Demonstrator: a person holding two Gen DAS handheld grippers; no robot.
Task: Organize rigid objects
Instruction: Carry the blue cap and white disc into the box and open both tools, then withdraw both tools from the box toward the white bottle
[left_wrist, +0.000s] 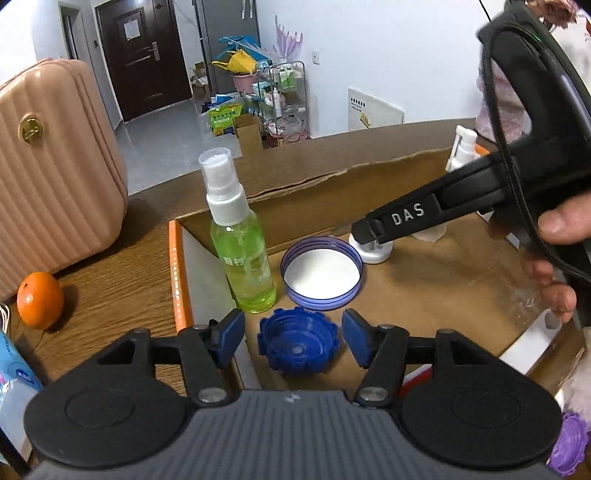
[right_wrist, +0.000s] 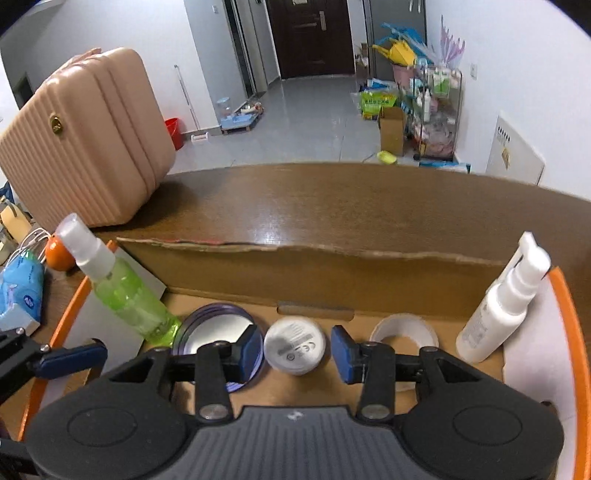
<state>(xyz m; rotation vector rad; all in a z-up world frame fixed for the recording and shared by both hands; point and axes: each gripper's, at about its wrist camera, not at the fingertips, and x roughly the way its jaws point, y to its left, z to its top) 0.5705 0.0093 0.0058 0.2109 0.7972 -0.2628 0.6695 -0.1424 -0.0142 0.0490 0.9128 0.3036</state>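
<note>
A cardboard box (left_wrist: 424, 291) with an orange rim holds the objects. My left gripper (left_wrist: 293, 338) is open, its blue pads on either side of a blue ridged cap (left_wrist: 297, 345) on the box floor. Behind it stand a green spray bottle (left_wrist: 240, 240) and a purple-rimmed lid (left_wrist: 321, 273). My right gripper (right_wrist: 294, 352) is open just above a small white round disc (right_wrist: 295, 345); in the left wrist view its fingers (left_wrist: 369, 230) reach down to that disc (left_wrist: 373, 253). The green bottle (right_wrist: 125, 291), the lid (right_wrist: 218, 328), a tape roll (right_wrist: 404, 330) and a white spray bottle (right_wrist: 502, 306) stand around it.
The box sits on a wooden table (right_wrist: 332, 206). A pink suitcase (left_wrist: 55, 173) stands at the left with an orange (left_wrist: 40, 304) in front of it. A blue tissue pack (right_wrist: 20, 295) lies at the far left. A purple ridged cap (left_wrist: 567, 443) shows at the lower right.
</note>
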